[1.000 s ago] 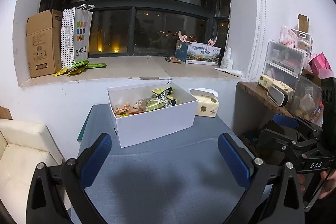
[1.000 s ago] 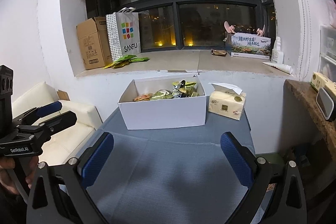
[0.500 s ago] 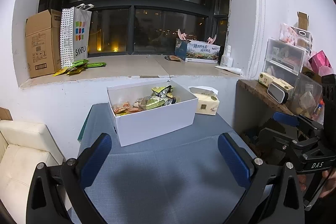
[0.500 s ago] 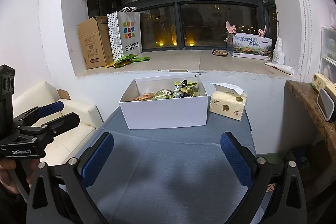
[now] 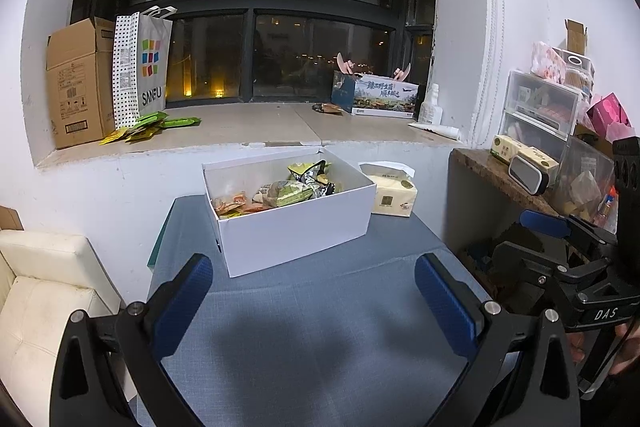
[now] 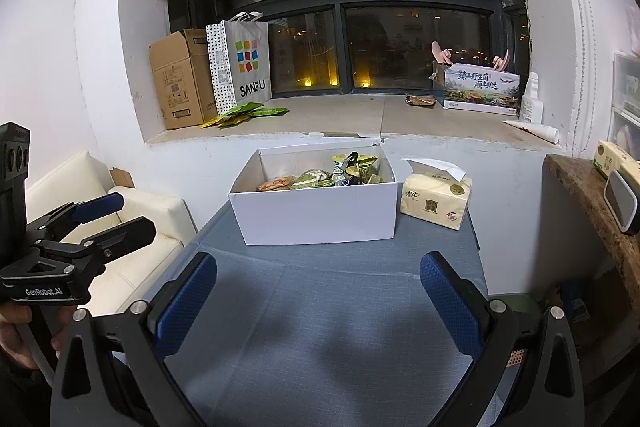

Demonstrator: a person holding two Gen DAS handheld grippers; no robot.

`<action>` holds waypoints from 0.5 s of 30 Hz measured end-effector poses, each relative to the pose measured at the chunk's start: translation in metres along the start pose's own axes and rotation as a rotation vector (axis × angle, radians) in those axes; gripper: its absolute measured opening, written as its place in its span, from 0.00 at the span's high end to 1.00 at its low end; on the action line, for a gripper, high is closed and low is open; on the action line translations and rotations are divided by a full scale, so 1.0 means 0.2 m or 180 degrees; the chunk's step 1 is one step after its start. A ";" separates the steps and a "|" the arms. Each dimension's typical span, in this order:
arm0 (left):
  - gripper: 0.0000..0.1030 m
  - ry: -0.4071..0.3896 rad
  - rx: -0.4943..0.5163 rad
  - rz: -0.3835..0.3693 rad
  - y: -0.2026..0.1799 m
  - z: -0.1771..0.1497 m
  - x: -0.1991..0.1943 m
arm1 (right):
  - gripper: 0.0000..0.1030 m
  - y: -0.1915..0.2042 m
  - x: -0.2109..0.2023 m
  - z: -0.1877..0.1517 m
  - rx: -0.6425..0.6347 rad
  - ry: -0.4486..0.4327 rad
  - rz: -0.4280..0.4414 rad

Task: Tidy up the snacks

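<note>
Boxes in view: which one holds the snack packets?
The open white box on the blue table, beside the tissue pack; the cardboard box stands on the windowsill.

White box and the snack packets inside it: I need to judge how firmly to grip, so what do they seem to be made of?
The white open-topped box looks like thin matte cardboard: flat, straight walls with crisp folded corners and no gloss. The green and orange snack packets look like glossy plastic or foil film, crinkled and catching light, so probably soft and slippery.
</note>
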State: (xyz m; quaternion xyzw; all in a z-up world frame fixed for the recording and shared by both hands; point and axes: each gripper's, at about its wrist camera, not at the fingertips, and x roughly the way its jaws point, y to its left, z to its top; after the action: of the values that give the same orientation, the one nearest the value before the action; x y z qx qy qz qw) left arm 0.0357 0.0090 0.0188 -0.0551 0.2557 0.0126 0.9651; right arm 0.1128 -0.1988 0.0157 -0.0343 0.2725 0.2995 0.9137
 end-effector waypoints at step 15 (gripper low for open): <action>0.00 0.0027 0.0007 0.0000 0.00 0.00 0.00 | 0.00 0.01 0.01 -0.01 -0.0031 0.0016 0.0021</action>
State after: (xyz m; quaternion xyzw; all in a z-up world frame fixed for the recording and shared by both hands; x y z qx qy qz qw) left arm 0.0368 0.0096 0.0189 -0.0542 0.2599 0.0122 0.9640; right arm 0.1121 -0.1973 0.0143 -0.0386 0.2734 0.3038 0.9119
